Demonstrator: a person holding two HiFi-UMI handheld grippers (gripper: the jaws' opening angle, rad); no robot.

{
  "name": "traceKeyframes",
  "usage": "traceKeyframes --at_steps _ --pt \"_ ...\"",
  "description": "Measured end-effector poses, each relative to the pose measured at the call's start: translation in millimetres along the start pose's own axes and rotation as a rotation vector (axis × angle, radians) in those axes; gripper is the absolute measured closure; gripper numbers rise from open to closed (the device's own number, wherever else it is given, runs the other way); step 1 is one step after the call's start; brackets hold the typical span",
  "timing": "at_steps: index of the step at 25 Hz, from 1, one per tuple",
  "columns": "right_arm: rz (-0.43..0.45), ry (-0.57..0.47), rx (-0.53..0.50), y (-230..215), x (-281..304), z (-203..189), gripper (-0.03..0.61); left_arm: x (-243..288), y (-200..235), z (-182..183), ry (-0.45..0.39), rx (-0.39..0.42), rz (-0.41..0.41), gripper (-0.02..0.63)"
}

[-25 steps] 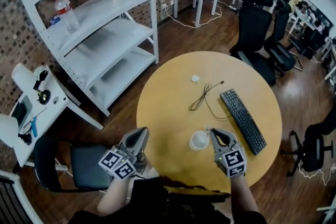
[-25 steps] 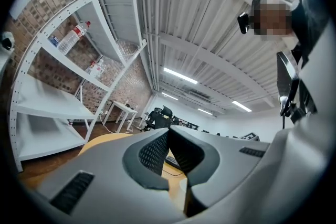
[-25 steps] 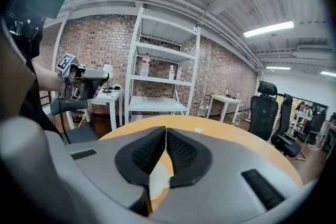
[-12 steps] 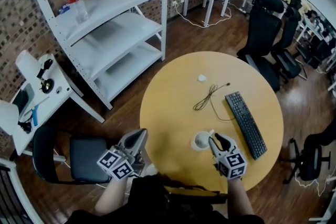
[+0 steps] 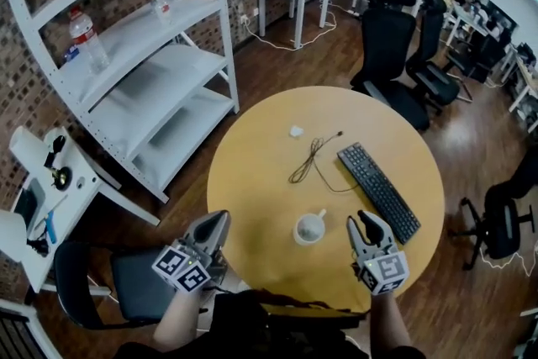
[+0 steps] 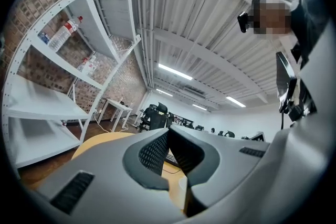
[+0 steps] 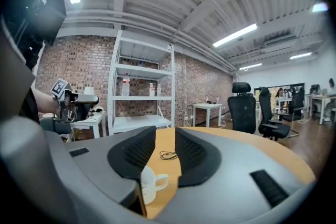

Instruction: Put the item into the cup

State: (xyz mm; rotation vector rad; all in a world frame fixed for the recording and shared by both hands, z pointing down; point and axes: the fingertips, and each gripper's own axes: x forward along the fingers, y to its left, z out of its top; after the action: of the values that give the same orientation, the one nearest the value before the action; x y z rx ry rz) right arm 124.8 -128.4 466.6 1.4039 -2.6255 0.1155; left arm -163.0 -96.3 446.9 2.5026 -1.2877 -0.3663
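Jaws on right gripper (image 7: 165, 132) stand apart, nothing between the pads. Left gripper (image 6: 169, 132) has its jaws together, also empty, hanging off the table's near left edge. Cup (image 5: 309, 228) sits upright on the table (image 5: 252, 172), just left of the right gripper and apart from it, handle pointing far-right, toward the jaws. We can't make out from the head view whether an item lies inside: the interior reads plain white. A small white object (image 5: 296, 131) lies far on the table by the cable (image 5: 313, 157); we can't tell if it's the item.

Risks as we see them:
- right gripper swings left while low and clips the handle; cup tips or slides toward the near edge, and anything inside spills.
- it swings right instead and hits the near end of the keyboard (image 5: 378, 191).
- we call it done with the cup empty. Worth a look into the cup first.
- left gripper is well apart from everything; low risk.
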Motion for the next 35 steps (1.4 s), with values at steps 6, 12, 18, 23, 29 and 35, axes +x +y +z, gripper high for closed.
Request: traceKeyframes --at_steps 6,12,18,23,29,35 --pt "-0.217 -0.114 0.043 -40 -61 0 0.502 30 -7 -2 0.039 0.018 -0.102 0.62" --pt "-0.384 -0.112 0.101 -62 -122 -11 0.523 56 -32 -14 0.101 0.045 -0.22 0.62" --pt "-0.496 -0.138 0.14 -73 -155 -23 0.568 71 -48 -20 0.117 0.042 -0.272 0.62" --pt "-0.493 -0.135 0.153 -70 -153 -24 0.571 69 -51 -22 0.113 0.031 -0.271 0.62" --pt "-0.452 -0.124 0.148 -66 -137 -27 0.571 60 -42 -21 0.105 0.033 -0.232 0.62" --pt "-0.413 -0.102 0.121 -60 -123 -27 0.571 49 -32 -20 0.094 0.026 -0.188 0.62"
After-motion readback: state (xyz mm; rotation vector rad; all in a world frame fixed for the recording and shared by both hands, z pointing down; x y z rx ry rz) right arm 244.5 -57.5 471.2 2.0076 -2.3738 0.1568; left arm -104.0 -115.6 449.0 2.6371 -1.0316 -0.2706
